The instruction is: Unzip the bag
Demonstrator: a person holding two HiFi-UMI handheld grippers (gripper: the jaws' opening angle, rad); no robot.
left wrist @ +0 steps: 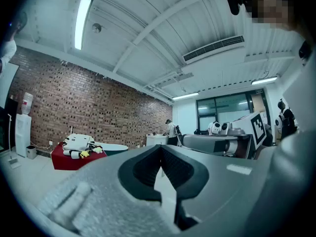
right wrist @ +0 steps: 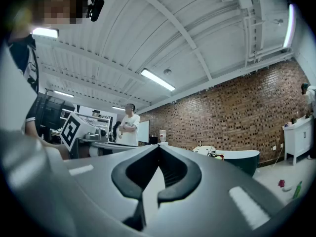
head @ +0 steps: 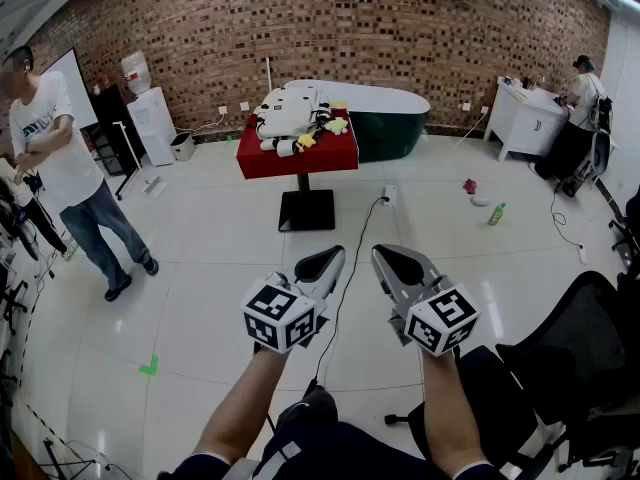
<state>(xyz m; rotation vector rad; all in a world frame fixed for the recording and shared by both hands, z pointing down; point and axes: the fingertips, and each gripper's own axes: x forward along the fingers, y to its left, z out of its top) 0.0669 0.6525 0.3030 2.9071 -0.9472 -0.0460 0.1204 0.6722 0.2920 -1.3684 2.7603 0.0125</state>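
Note:
A white bag lies on a red-topped table far ahead across the room, with small yellow and white items beside it. I hold my left gripper and my right gripper side by side in front of me, well short of the table. Both are shut with nothing between the jaws. In the left gripper view the bag is small at the far left, past the shut left gripper. The right gripper view looks along the shut right gripper, with the bag tiny in the distance.
A person in a white shirt stands at the left. Another person works at a white desk at the far right. A dark green tub stands behind the table. A black chair is at my right; a cable runs across the floor.

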